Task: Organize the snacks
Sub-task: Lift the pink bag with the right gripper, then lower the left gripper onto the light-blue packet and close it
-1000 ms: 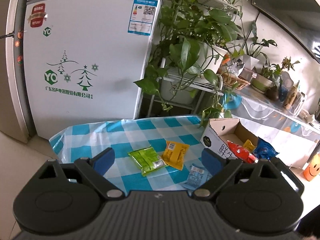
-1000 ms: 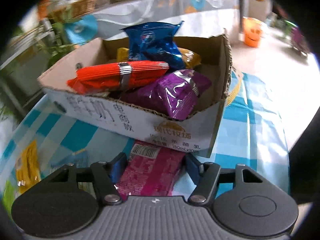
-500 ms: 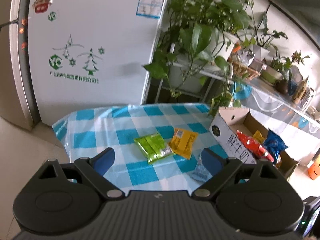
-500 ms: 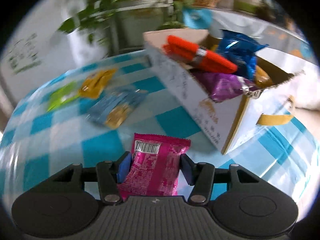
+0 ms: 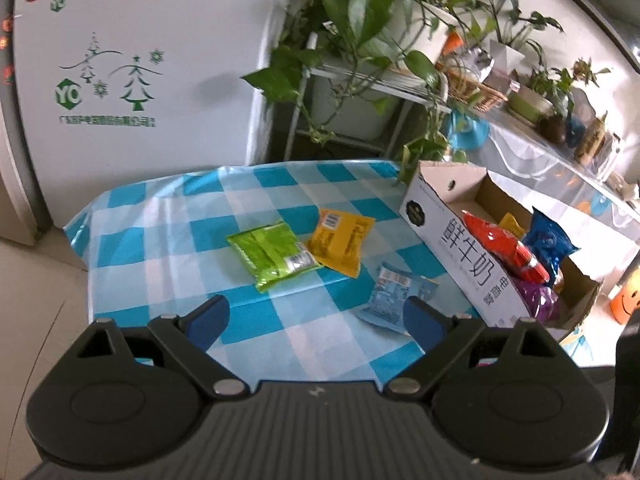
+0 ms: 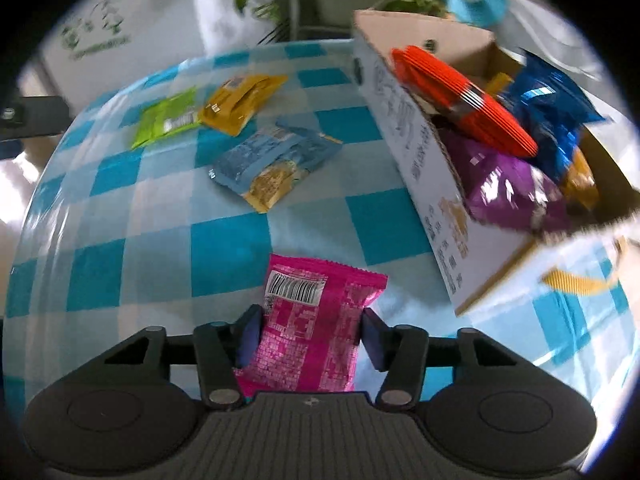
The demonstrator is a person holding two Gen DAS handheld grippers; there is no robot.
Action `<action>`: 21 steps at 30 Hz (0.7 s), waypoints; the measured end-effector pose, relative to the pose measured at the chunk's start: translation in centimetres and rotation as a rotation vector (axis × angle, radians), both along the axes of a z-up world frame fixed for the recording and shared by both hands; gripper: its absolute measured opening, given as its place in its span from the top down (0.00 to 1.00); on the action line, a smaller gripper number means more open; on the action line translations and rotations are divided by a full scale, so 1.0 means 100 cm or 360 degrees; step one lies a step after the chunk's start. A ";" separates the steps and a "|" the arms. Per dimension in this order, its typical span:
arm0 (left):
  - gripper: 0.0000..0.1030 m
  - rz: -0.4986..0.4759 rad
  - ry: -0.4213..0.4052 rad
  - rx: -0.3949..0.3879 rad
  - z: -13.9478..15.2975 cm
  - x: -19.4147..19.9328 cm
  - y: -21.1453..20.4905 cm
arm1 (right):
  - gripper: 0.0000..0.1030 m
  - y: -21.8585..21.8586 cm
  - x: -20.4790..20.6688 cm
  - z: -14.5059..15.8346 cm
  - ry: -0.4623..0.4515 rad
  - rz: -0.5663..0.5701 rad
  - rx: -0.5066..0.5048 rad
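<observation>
My right gripper [image 6: 310,330] is shut on a pink snack packet [image 6: 312,328] and holds it above the checked tablecloth [image 6: 160,240], left of the cardboard box [image 6: 420,152]. The box [image 5: 468,256] holds red [image 6: 460,96], blue [image 6: 548,100], purple [image 6: 512,192] and yellow packets. On the cloth lie a green packet [image 5: 274,254], a yellow packet [image 5: 340,240] and a light blue packet [image 5: 394,296]; they also show in the right wrist view: green [image 6: 168,118], yellow [image 6: 238,102], light blue [image 6: 272,164]. My left gripper [image 5: 316,318] is open and empty, above the table's near edge.
A white fridge [image 5: 132,60] stands behind the table. Potted plants on a rack [image 5: 360,40] stand at the back right. A counter [image 5: 560,148] with pots and a basket runs behind the box. An orange smiley container [image 5: 626,300] is at far right.
My right gripper has lifted and pulled back with the pink packet, swinging left so more of the table shows. My left gripper has risen and tilted down toward the table.
</observation>
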State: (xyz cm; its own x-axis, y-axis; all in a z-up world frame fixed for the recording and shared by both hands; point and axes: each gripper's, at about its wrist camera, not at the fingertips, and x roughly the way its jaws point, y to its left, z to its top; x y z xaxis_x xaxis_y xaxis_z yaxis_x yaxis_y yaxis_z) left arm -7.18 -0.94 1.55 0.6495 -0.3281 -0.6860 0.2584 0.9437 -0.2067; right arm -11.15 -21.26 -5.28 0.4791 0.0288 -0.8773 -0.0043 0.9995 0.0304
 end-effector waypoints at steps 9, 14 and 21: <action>0.11 -0.0229 -0.0014 0.0057 -0.020 0.016 -0.037 | 0.44 -0.021 0.004 0.014 -0.0015 -0.0088 0.0134; 0.11 -0.0382 -0.0007 0.0121 -0.034 0.028 -0.064 | 0.44 -0.028 0.000 0.004 -0.0004 -0.0167 0.0186; 0.11 -0.0519 0.0011 0.0205 -0.054 0.041 -0.094 | 0.44 -0.034 0.001 0.002 0.0003 -0.0208 0.0225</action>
